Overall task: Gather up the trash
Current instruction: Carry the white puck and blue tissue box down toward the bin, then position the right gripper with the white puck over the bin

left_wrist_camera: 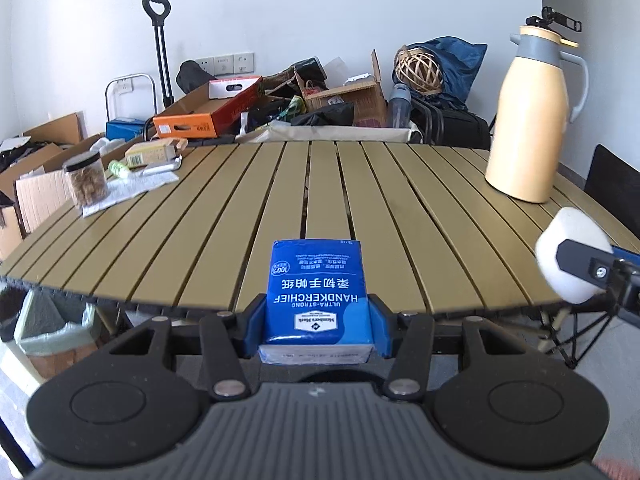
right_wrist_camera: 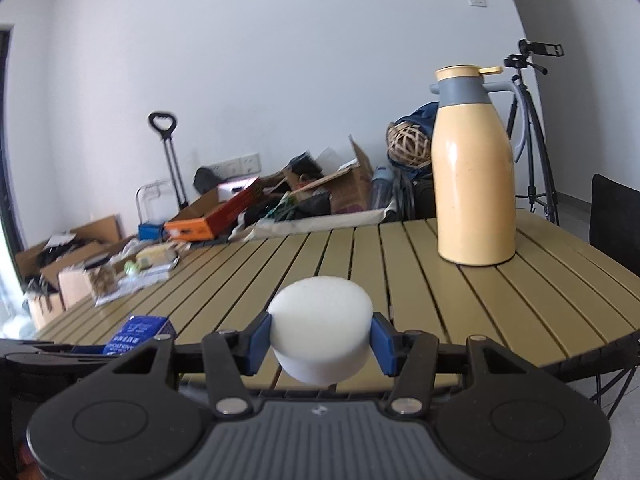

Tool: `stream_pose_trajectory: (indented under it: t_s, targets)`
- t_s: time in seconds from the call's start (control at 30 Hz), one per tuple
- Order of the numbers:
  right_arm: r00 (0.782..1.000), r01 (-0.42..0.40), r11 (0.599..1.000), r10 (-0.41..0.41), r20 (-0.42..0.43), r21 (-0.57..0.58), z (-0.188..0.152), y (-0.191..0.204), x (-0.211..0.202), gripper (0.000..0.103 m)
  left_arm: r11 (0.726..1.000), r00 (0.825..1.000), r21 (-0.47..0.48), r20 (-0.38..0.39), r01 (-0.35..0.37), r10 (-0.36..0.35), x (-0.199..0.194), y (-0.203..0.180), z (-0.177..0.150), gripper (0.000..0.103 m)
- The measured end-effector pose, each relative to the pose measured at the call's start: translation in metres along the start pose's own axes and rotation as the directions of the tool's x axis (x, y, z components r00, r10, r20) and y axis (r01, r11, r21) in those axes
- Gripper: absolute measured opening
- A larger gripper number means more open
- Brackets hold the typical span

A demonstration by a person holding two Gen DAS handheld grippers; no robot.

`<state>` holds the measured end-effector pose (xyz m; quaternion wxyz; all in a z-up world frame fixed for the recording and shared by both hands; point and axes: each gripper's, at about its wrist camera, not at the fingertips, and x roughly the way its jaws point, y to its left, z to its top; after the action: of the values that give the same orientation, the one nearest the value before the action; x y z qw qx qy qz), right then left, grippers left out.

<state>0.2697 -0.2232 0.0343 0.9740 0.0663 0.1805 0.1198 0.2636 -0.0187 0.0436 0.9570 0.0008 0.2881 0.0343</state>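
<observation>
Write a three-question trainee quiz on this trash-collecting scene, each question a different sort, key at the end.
1. True or false: the left gripper holds a blue tissue pack between its fingers.
2. What does the right gripper hold? A) a white foam puck B) a glass jar C) a green bottle
3. Fill in: the yellow thermos jug stands upright on the slatted ____.

Key: 1 true; 2 A; 3 table.

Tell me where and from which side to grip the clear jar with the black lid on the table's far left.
Grip the clear plastic jar with the black lid around its straight round body, below the lid, coming level from the open table side. It stands upright on white paper, and a small green item sits close beside it.
</observation>
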Motion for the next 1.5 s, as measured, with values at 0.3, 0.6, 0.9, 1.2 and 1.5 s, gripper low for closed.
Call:
stream_pose_trajectory:
  t_s: [0.3,0.6,0.9,1.2,1.5]
  targets:
    - [0.994,-0.020,0.997,0.012,-0.112,-0.071,-0.042,0.028,-0.023,0.052,0.999,0.999,0.040,-0.043,-0.002,0.004,-0.026,0.009,-0.047,0.052]
    - [0.963,-0.029,0.996,0.006,-0.269,-0.082,-0.095,0.038,-0.015,0.052,0.999,0.992,0.041,-0.123,0.002,0.003,-0.028,0.022,-0.095,0.052]
    - [0.919,-0.026,0.996,-0.011,-0.393,-0.088,-0.134,0.038,0.005,0.052,1.000,0.973,0.026,-0.231,0.005,0.001,-0.006,0.030,-0.133,0.052]
    - [0.863,-0.002,0.998,-0.033,-0.503,-0.069,-0.170,0.028,0.040,0.052,1.000,0.942,0.018,-0.334,-0.012,0.017,0.034,0.039,-0.157,0.052]
    - [0.799,0.038,0.999,-0.051,-0.600,-0.034,-0.202,0.012,0.085,0.052,0.998,0.880,-0.029,-0.473,-0.058,0.037,0.092,0.062,-0.190,0.052]
